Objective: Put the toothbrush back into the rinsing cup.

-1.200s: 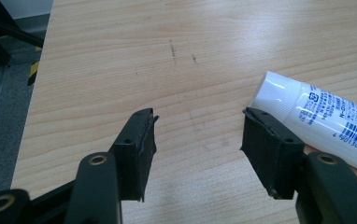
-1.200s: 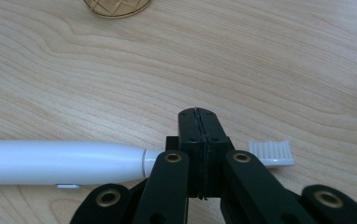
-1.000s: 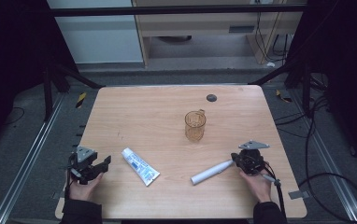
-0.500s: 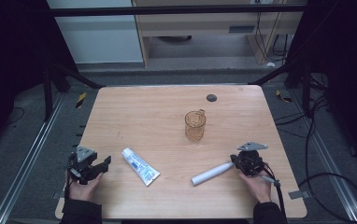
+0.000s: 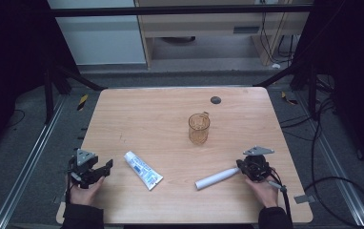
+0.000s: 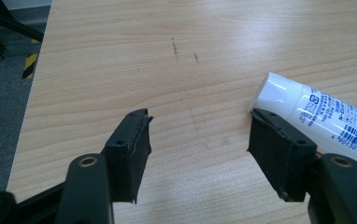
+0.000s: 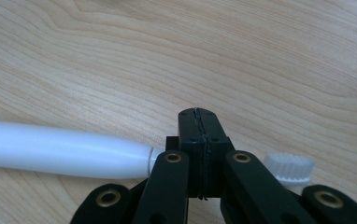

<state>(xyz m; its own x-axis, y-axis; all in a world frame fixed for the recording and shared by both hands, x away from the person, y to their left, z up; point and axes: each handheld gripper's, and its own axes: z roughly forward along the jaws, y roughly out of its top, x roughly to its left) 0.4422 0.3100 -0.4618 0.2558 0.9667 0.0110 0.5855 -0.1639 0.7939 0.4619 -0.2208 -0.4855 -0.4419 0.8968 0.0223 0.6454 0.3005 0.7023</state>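
I see a table [image 5: 137,114] of pale wood-grain laminate, smooth with a soft sheen and a few faint dark scuffs. On it lies a toothpaste tube [image 6: 317,114] of glossy white plastic with blue print. The toothbrush [image 7: 64,149] has a smooth, shiny white plastic handle and translucent whitish bristles. My left gripper [image 6: 197,149] and right gripper [image 7: 199,116] are matt black plastic with brass-coloured rivets; their pads look rubbery and slightly rough. The cup [image 5: 199,129] looks like clear amber plastic, ribbed and glossy. Each gripper's top plate is dull grey
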